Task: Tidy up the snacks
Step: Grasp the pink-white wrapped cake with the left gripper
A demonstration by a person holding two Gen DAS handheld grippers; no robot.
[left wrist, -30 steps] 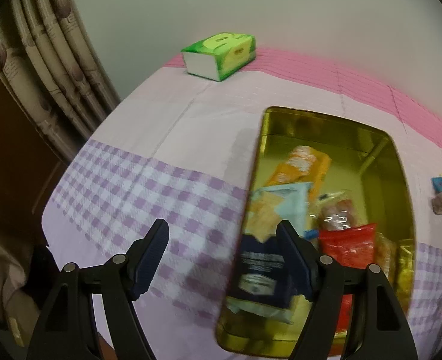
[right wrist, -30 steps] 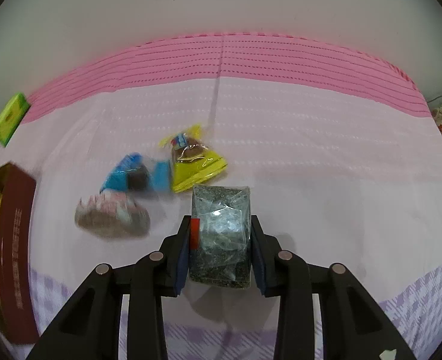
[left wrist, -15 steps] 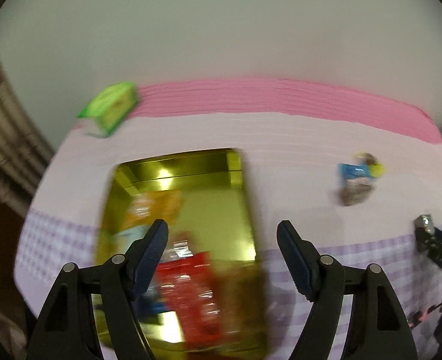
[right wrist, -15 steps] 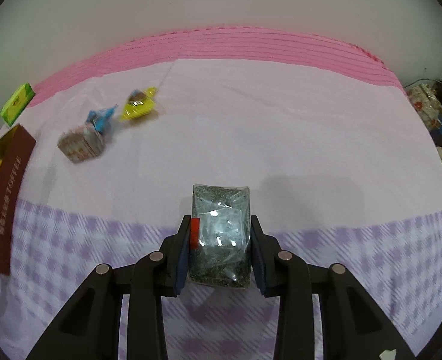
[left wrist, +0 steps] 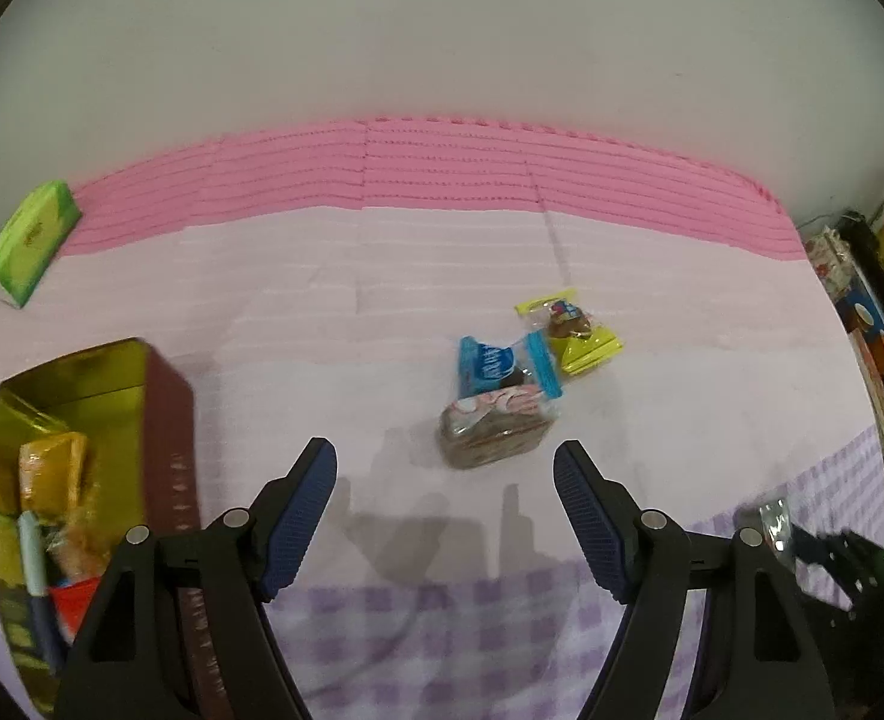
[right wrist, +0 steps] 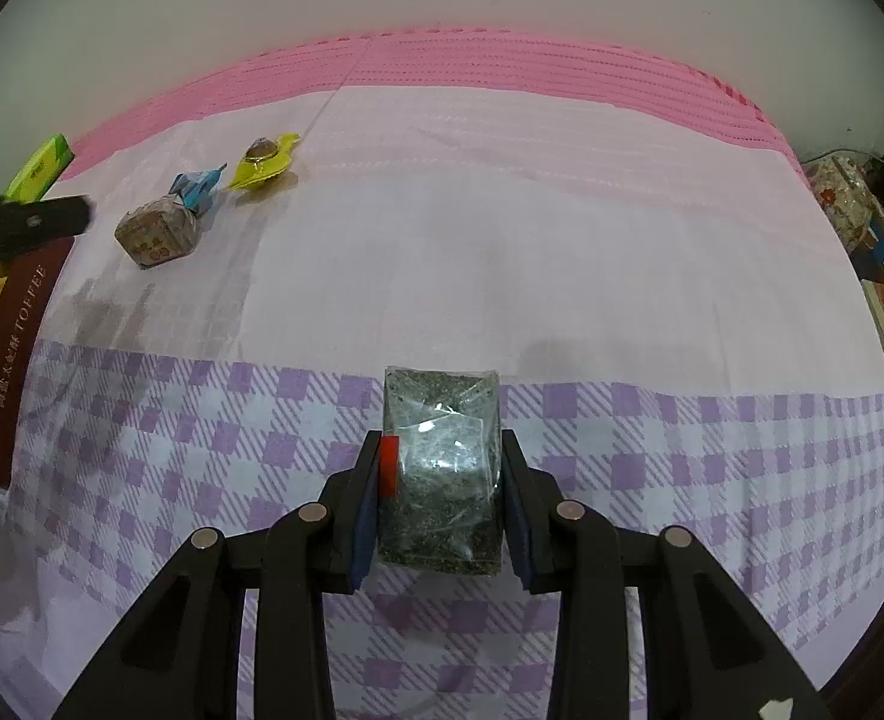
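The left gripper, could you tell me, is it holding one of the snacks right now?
No, the left gripper is open with nothing between its fingers, and the brown snack packet lies on the tablecloth ahead of it.

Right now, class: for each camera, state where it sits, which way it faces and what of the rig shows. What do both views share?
Left wrist: on the left tool, facing the wall across the table; open fingers, snacks ahead, tin left.
Right wrist: on the right tool, same facing; fingers shut on a dark packet.
Shared: snacks, tin, green box.
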